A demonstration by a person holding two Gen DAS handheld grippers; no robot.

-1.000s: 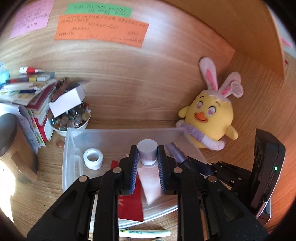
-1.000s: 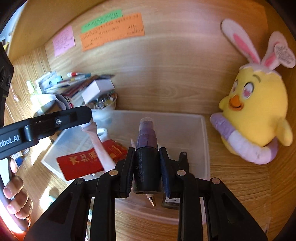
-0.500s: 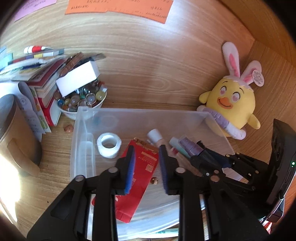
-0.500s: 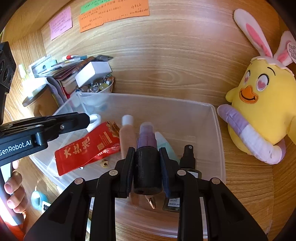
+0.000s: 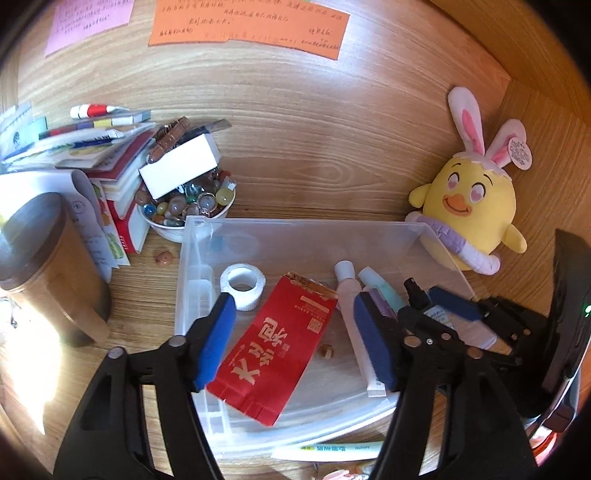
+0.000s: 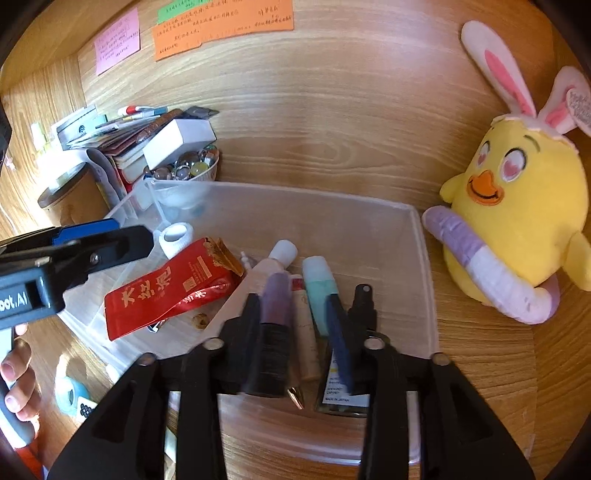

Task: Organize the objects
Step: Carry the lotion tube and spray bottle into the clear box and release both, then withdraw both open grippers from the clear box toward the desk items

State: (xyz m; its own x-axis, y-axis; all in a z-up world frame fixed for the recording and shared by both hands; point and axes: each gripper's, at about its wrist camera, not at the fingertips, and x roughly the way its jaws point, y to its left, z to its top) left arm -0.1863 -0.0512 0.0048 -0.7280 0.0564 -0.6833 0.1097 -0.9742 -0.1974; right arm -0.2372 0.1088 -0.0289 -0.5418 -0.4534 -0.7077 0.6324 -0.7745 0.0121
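A: Surface? Room?

B: Wood-grain counter boxed in by a wood-grain back panel and a side panel on the right. 3 paper notes stuck on the back panel: pink, green, orange. Strong sun patch at the counter's left edge.

A: What stands on the counter?

B: Clear plastic bin at centre. Left of it a brown lidded canister, a stack of books, and a white bowl of glass beads with a white box resting on top. Right of the bin, a yellow chick plush with rabbit ears, against the back panel.

A: Inside the bin?

B: White tape roll, red packet, pink tube, teal tube, a small black spray bottle.

A: Left gripper?

B: Jaws apart and opening, over the red packet, nothing pressed between them.

A: Right gripper?

B: Jaws opening. The purple-capped bottle lies between them in the bin beside the tubes; the left pad is at its side, the right pad clear of it.
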